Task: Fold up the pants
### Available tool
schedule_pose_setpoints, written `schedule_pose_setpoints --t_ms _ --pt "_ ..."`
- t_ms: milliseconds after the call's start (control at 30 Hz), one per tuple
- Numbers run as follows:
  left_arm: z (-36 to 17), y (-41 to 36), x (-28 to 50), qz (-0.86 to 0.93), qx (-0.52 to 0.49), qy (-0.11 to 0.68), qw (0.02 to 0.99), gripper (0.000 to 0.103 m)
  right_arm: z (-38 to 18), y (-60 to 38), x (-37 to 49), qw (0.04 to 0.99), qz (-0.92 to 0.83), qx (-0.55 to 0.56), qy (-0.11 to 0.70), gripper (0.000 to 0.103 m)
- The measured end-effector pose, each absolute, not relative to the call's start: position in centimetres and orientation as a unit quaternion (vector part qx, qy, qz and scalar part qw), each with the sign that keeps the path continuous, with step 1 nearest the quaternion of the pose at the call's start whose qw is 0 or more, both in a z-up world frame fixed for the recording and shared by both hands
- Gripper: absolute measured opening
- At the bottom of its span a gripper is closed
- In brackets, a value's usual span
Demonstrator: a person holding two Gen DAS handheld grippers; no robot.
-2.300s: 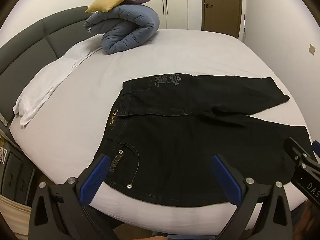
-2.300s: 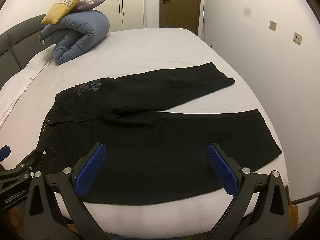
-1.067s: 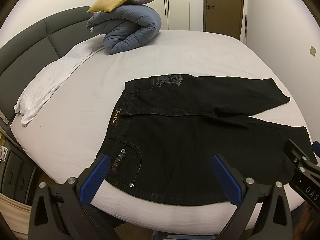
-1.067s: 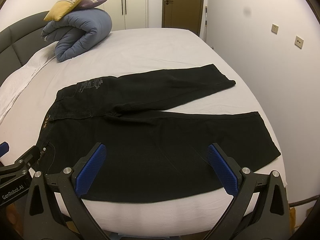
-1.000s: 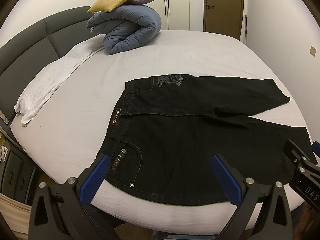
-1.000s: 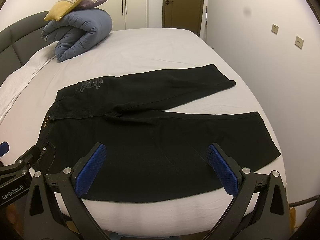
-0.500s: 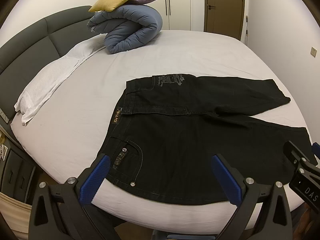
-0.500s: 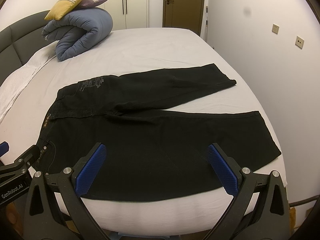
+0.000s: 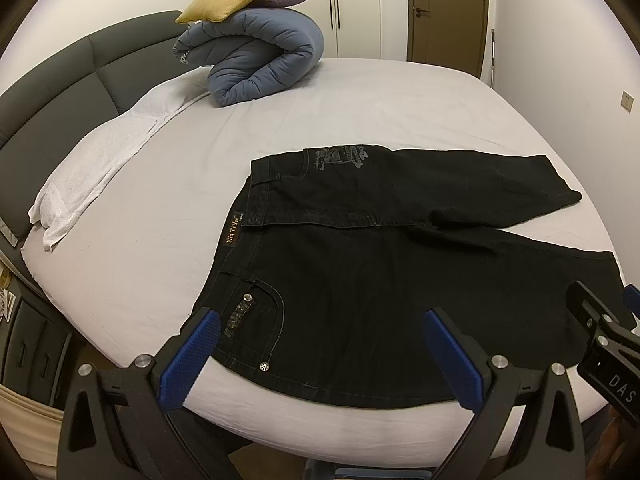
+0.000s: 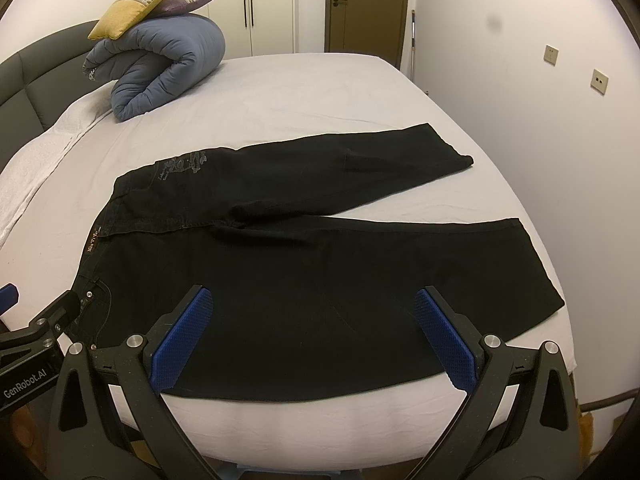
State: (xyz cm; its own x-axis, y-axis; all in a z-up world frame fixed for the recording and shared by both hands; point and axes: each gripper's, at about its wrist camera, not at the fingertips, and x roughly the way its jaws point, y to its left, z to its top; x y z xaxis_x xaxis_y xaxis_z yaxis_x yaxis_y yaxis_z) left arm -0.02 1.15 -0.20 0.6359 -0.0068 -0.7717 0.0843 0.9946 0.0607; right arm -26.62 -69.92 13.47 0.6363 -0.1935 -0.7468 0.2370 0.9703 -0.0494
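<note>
Bedroom, round bed [image 9: 168, 200] with white sheet. Black pants [image 9: 380, 264] lie flat at frame centre, waist left, legs splayed right. Left gripper [image 9: 320, 354] and right gripper [image 10: 314, 334] both wide open, empty, at frame bottom. Readable: "GenRobot.AI" on left gripper in right view, "DAS" on right gripper in left view.

**Both grippers spread wide, holding nothing**

The left gripper [image 9: 320, 354] has its jaws wide apart, the blue pads [image 9: 190, 358] facing each other across an empty gap. The right gripper [image 10: 314, 338] stands the same way, its jaws spread and its blue pads [image 10: 446, 338] bare. The two are held side by side, level, both pointing forward; each shows at the edge of the other's view. Neither touches anything.
</note>
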Motion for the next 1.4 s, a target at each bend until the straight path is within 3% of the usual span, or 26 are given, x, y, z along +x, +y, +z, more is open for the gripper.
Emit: schedule_pose_setpoints --t_ms 900,1033,1100,1233,1400 --pt "-1.7 0.9 1.8 -0.028 0.064 0.418 0.906 0.103 11.9 -70.0 -24.4 0.898 -0.102 0.016 0.428 0.103" --pt "-1.7 1.2 4.9 -0.027 0.105 0.393 0.913 0.103 12.1 -70.5 -21.1 0.901 -0.054 0.003 0.431 0.103" --pt "-1.3 2.3 7.1 -0.068 0.075 0.383 0.918 0.103 12.4 -71.0 -19.0 0.902 -0.024 -0.003 0.431 0.103" --pt "-1.3 3.6 12.8 -0.119 0.054 0.410 0.903 0.103 13.4 -72.9 -13.8 0.905 0.029 -0.014 0.424 0.103" --pt "-2.1 3.0 19.4 -0.126 0.104 0.423 0.891 0.103 13.8 -74.5 -5.7 0.901 0.103 -0.042 0.419 0.103"
